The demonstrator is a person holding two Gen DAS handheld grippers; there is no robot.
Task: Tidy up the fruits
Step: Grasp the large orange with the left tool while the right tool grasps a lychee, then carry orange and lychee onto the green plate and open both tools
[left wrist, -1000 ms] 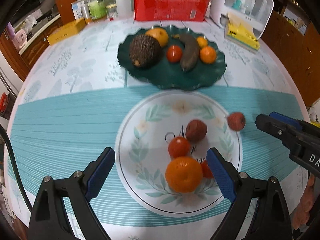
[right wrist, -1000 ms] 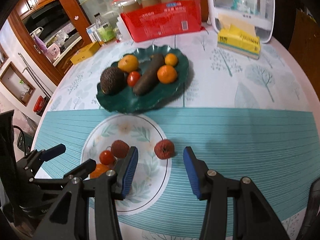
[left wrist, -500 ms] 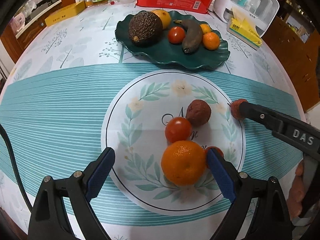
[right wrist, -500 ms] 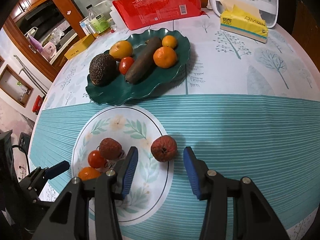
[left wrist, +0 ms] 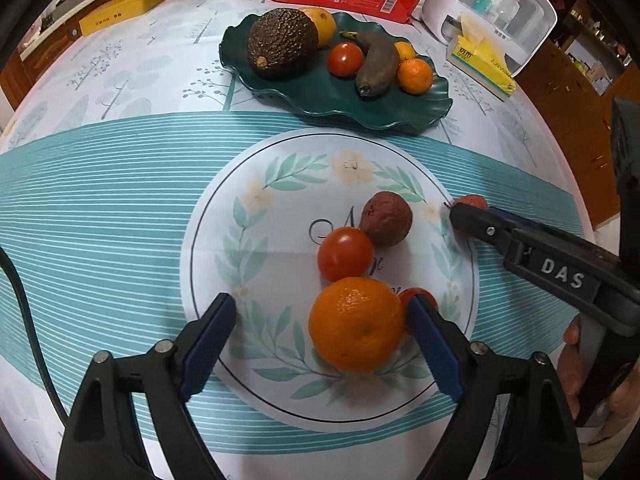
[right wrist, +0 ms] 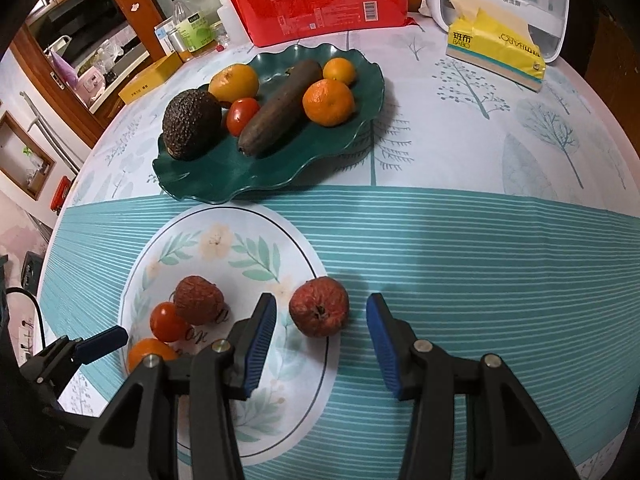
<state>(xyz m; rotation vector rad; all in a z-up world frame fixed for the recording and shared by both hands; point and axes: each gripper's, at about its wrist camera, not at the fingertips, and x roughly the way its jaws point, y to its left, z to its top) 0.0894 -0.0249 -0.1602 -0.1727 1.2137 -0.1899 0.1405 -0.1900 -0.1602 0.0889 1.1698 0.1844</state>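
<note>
The right gripper point(right wrist: 320, 334) has its jaws apart around a wrinkled, dull red lychee point(right wrist: 319, 306) lying on the rim line of the printed white circle point(right wrist: 224, 240). The left gripper point(left wrist: 320, 326), also apart, frames a bright mandarin point(left wrist: 356, 324).

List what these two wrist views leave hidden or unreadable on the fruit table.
- Small red fruit, left wrist view: mostly behind the left gripper finger and the big orange.
- Wrinkled red fruit, left wrist view: largely covered by the right gripper finger.
- Big orange, right wrist view: partly hidden by gripper fingers.
</note>
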